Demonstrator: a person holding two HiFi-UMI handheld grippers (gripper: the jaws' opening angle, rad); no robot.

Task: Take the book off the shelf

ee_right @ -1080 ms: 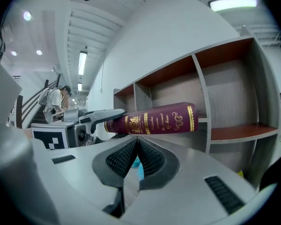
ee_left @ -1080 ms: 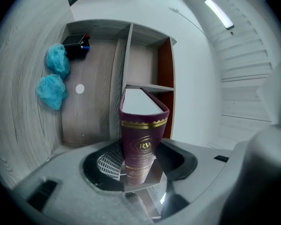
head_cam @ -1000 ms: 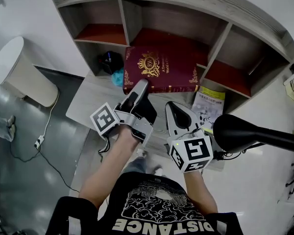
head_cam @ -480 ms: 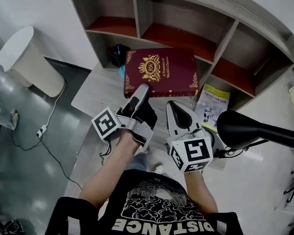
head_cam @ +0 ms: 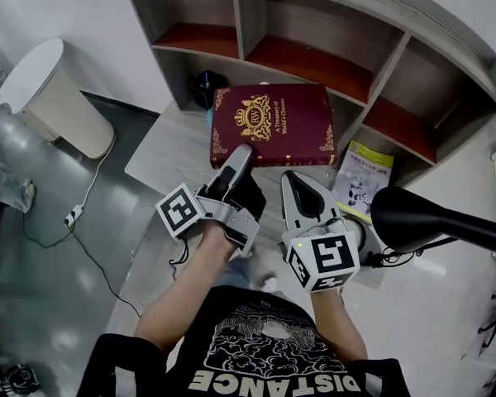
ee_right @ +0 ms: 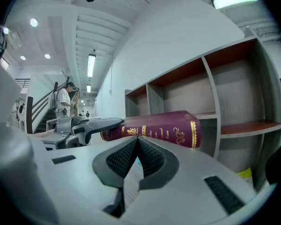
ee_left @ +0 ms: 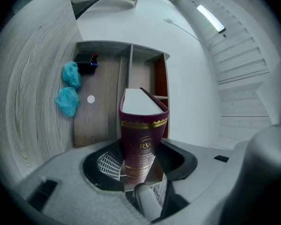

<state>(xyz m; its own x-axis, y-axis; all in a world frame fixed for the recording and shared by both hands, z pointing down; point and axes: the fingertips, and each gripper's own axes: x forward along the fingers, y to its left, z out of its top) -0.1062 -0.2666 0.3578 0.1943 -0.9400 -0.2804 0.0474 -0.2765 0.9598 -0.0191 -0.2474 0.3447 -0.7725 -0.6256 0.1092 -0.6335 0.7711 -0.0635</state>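
Observation:
A thick maroon book (head_cam: 269, 126) with gold print lies flat in the air above the grey wood desk (head_cam: 167, 151), in front of the open shelf (head_cam: 314, 56). My left gripper (head_cam: 238, 157) is shut on its near spine edge. In the left gripper view the book (ee_left: 140, 135) stands between the jaws, with both pads pressed on its covers. My right gripper (head_cam: 298, 187) hovers just to the right of it, shut and empty. In the right gripper view its jaws (ee_right: 138, 142) meet tip to tip, with the book (ee_right: 164, 128) and the left gripper (ee_right: 91, 125) beyond them.
A black desk lamp (head_cam: 434, 222) reaches in at the right, and a yellow-green booklet (head_cam: 360, 176) lies under the shelf's right end. Blue crumpled bits (ee_left: 68, 90) and a black object (head_cam: 205, 85) sit on the desk's left. A white bin (head_cam: 54, 98) and a cable (head_cam: 74, 213) are on the floor.
The book has come out of the shelf compartment towards me, still in the left gripper. The right gripper has kept its place beside it.

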